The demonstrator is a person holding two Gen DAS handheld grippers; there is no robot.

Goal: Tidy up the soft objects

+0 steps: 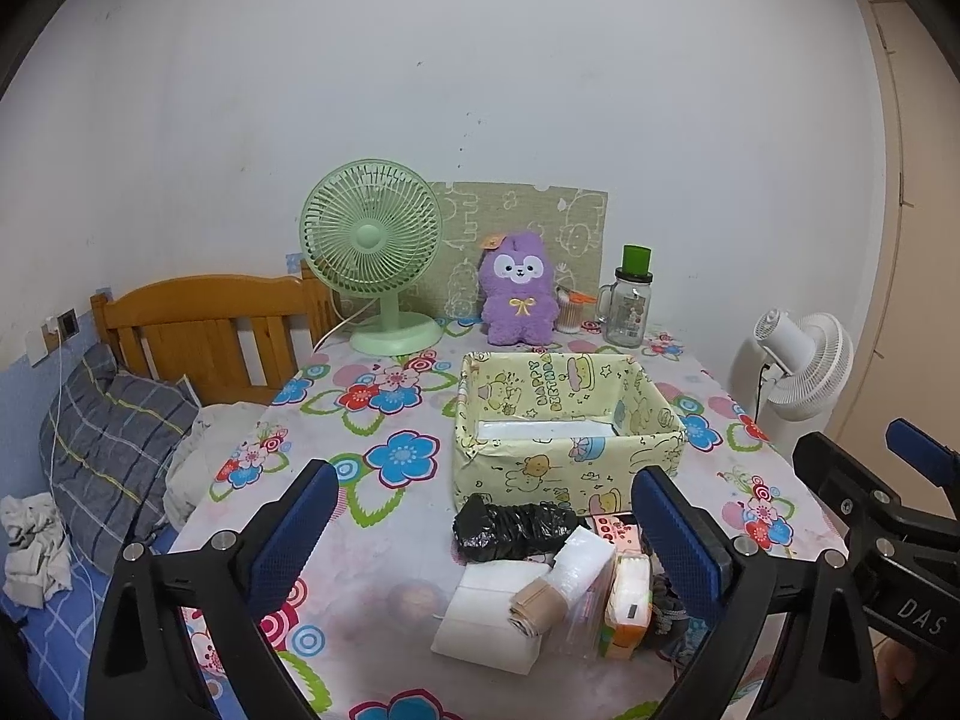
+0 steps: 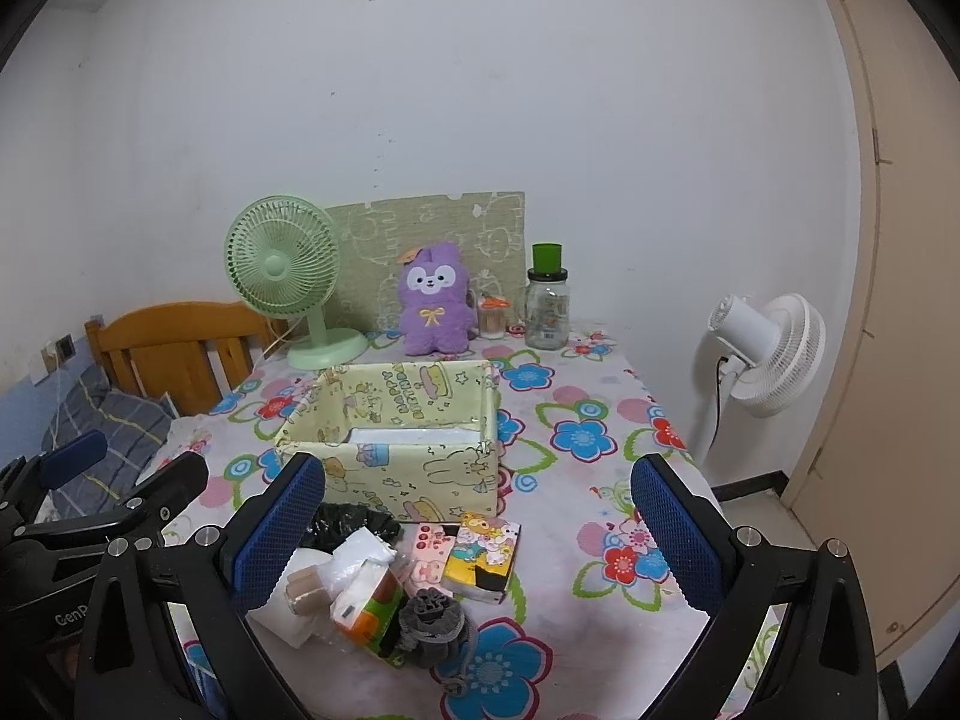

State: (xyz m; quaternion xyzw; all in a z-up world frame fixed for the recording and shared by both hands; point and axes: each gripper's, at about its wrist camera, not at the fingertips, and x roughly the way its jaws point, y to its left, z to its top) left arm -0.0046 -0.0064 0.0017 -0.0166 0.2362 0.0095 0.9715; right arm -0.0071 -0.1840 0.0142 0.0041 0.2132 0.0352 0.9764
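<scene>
1. the task looks barely begun: the yellow paper-covered box (image 2: 396,420) stands in the middle of the desk (image 2: 600,420), open at the top, with only a pale flat lining showing at its bottom and none of the loose things in it.
2. the soft things lie in a heap (image 2: 390,576) on the desk just in front of the box: a black plastic bag (image 1: 510,525), white tissue packs (image 1: 498,612), an orange-and-green tissue packet (image 2: 366,606), a cartoon-printed packet (image 2: 480,555) and a grey knitted bundle (image 2: 432,627) (some overlap, so the count is unsure).
3. the left hand-held gripper (image 1: 483,534) is spread wide and empty, hovering over the heap.
4. the right hand-held gripper (image 2: 477,531) is likewise wide and empty.
5. left to do, by my judgement: every item in the heap has yet to go into the box.
</scene>
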